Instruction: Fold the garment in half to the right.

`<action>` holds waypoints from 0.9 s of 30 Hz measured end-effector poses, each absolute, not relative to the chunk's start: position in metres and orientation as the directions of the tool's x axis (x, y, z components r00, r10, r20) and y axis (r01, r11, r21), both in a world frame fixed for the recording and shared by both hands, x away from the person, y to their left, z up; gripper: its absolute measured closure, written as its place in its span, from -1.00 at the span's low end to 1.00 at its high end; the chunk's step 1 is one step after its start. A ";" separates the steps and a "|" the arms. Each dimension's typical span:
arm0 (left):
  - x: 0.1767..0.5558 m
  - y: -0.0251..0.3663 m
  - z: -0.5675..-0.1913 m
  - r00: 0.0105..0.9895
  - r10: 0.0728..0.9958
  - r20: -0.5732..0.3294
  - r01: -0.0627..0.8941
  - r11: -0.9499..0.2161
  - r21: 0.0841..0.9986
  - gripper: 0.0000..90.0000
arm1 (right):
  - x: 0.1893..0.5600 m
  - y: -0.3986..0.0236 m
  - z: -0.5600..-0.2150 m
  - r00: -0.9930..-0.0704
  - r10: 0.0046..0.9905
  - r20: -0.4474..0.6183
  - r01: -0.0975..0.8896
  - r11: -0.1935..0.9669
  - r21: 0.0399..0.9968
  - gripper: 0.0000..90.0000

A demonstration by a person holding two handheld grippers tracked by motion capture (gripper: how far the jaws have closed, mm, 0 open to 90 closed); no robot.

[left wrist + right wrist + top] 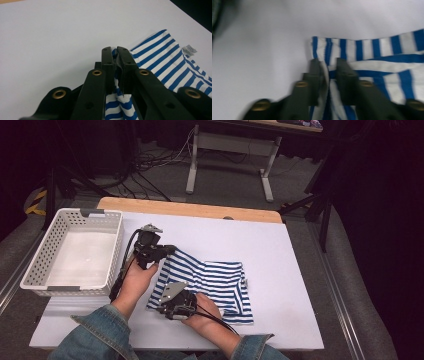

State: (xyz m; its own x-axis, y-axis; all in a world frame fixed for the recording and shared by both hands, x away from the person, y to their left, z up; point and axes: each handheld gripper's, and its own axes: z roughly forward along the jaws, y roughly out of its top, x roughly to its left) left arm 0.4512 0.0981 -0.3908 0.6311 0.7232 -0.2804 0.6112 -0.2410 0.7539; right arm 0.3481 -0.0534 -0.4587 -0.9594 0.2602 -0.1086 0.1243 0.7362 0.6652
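Observation:
A blue-and-white striped garment (215,280) lies partly folded on the white table (280,245). My left gripper (170,251) is at its far left corner, shut on a pinch of the striped cloth (160,57); the fabric runs between the jaws (116,50). My right gripper (162,307) is at the near left corner, also shut on the striped cloth (374,50), with a fold bunched between its fingers (328,61). A small white label (189,49) sticks out at the garment's right edge.
An empty white slatted basket (116,245) stands at the table's left edge, close to my left gripper. Bare table surface lies beyond and to the right of the garment. A wooden strip (190,209) borders the far edge.

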 end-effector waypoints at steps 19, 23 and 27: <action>0.448 0.065 -0.370 0.694 0.658 -0.293 0.551 -0.223 0.804 0.88 | 0.336 -0.153 -0.402 -0.930 0.342 0.133 0.294 0.478 0.828 0.96; 0.450 0.048 -0.368 0.708 0.639 -0.300 0.542 -0.220 0.811 0.88 | 0.333 -0.174 -0.397 -0.922 0.359 0.141 0.304 0.449 0.840 0.96; 0.452 0.032 -0.366 0.721 0.623 -0.305 0.535 -0.220 0.816 0.88 | 0.328 -0.202 -0.391 -0.907 0.394 0.152 0.319 0.405 0.857 0.96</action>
